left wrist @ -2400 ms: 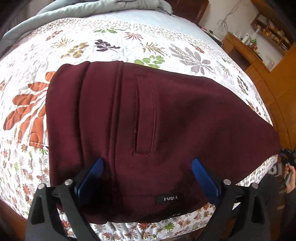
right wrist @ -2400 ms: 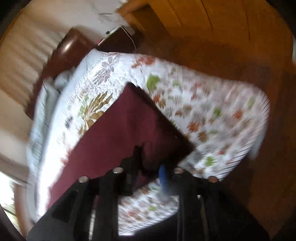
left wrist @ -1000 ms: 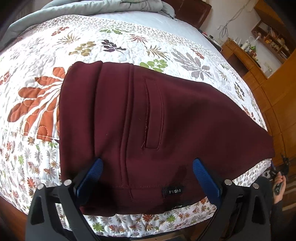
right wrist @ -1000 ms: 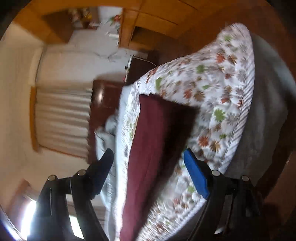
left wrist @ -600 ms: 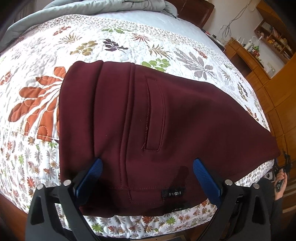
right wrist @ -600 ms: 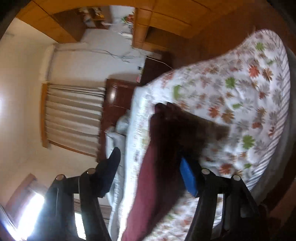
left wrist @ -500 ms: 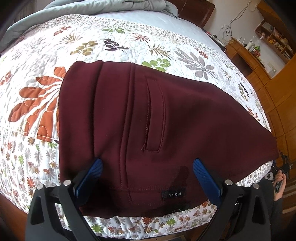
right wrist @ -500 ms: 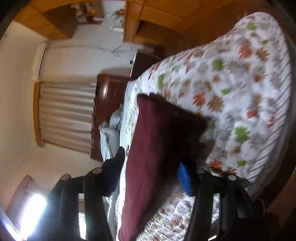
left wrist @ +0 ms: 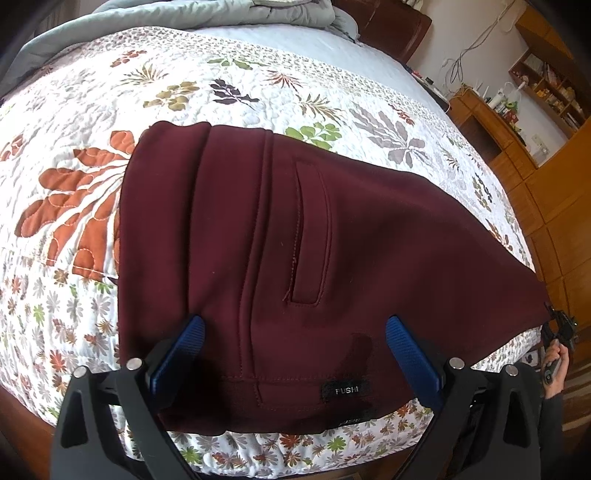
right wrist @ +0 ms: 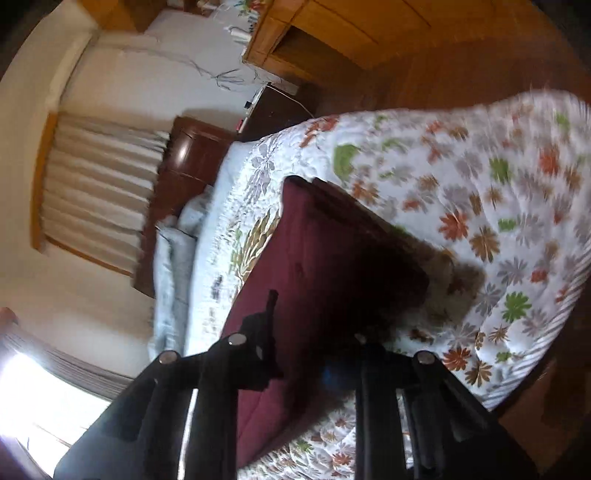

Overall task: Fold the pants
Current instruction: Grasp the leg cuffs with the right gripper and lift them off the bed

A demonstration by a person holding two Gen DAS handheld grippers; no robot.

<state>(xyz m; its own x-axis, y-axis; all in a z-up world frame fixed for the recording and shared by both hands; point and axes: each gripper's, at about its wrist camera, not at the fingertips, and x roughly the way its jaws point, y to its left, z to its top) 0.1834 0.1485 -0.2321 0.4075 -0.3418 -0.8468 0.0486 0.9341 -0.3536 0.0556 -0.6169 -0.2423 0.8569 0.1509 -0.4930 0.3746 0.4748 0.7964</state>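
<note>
Dark maroon pants [left wrist: 303,258] lie flat on the floral quilt, waistband with a small black label near the bed's front edge, legs running off to the right. My left gripper [left wrist: 295,347] hovers open and empty just above the waistband. In the right wrist view the pants [right wrist: 317,258] show tilted, and my right gripper [right wrist: 306,354] has its jaws narrowed over the leg end near the quilt's edge. Shadow and blur hide whether cloth is pinched. The right gripper also shows at the far right of the left wrist view [left wrist: 559,328].
The quilt [left wrist: 258,92] covers the bed; a grey blanket [left wrist: 184,11] is bunched at the head end. A dark wooden headboard [right wrist: 184,155], wooden cabinets [left wrist: 546,177] and shelves stand beyond the bed. Wooden floor [right wrist: 461,62] lies beside the bed.
The left gripper has held still, open above the waistband. The right gripper has swung about at the leg end and its jaws have narrowed from wide open.
</note>
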